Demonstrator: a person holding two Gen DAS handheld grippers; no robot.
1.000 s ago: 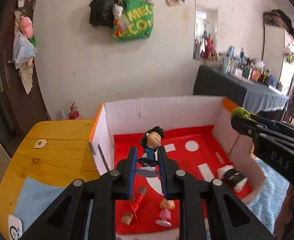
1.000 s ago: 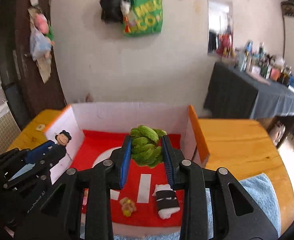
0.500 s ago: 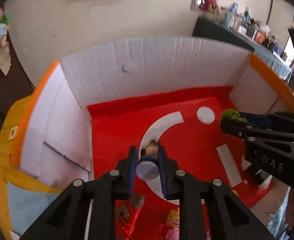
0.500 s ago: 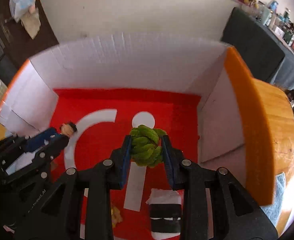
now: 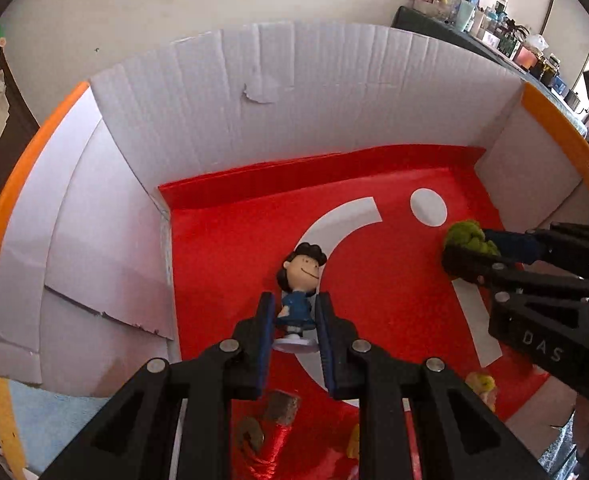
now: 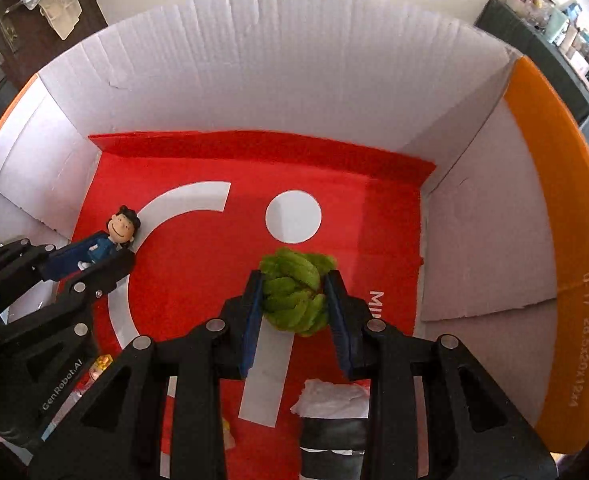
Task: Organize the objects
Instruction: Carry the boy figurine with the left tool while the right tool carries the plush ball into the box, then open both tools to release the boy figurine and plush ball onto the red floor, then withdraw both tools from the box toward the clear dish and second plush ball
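The yellow-haired figurine (image 5: 481, 388) is half covered by the right claw (image 5: 460, 258); the black-and-white roll (image 6: 330, 428) is cut off below; the shelf clutter (image 5: 494, 12) is too small to be read.

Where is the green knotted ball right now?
The green knotted ball sits between the right claw's fingers, low inside the cardboard box, just below the white dot on the red floor, right of the figurine.
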